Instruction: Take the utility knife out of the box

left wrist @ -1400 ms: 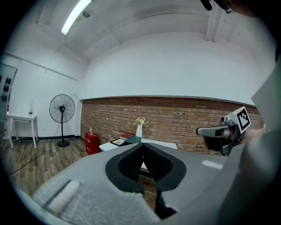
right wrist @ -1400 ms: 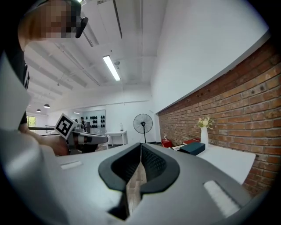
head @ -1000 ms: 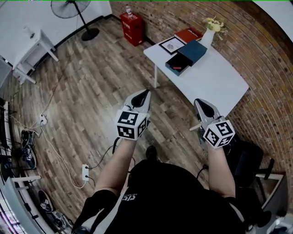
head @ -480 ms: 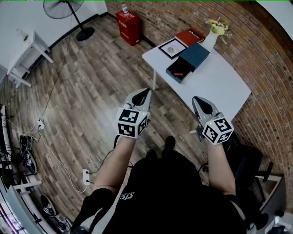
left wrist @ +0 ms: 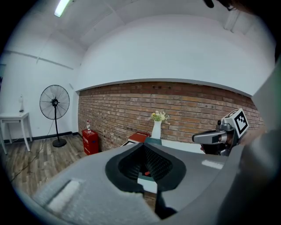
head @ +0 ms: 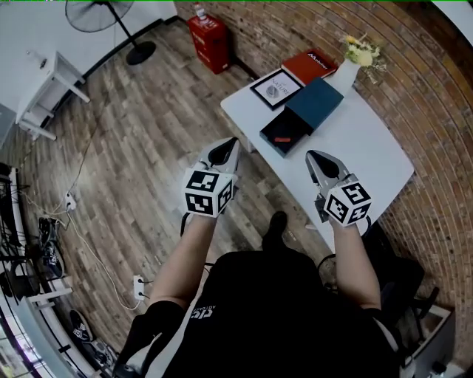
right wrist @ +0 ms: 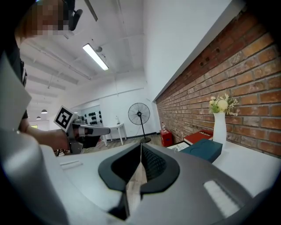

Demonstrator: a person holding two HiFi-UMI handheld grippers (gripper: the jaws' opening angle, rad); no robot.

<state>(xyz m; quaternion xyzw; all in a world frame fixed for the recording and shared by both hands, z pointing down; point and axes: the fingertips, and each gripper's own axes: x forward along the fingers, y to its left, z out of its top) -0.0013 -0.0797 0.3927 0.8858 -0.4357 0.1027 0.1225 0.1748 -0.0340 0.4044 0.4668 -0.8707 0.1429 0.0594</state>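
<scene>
Red utility knife (head: 281, 138) lies inside the open dark box (head: 294, 127) on the white table (head: 369, 148), with the teal lid (head: 314, 103) touching the box. My left gripper (head: 222, 153) and right gripper (head: 320, 162) hover nearby, jaws clenched together, empty, clear of the box.

In the head view the knife (head: 280, 138) is only a red speck inside the open box (head: 295, 125) near the table's (head: 369, 151) left edge, too small to tell its shape. The fan (head: 96, 11) is cut by the top edge. In the left gripper view the left gripper (left wrist: 143, 145) covers most of the box, leaving 1 red fleck.
</scene>
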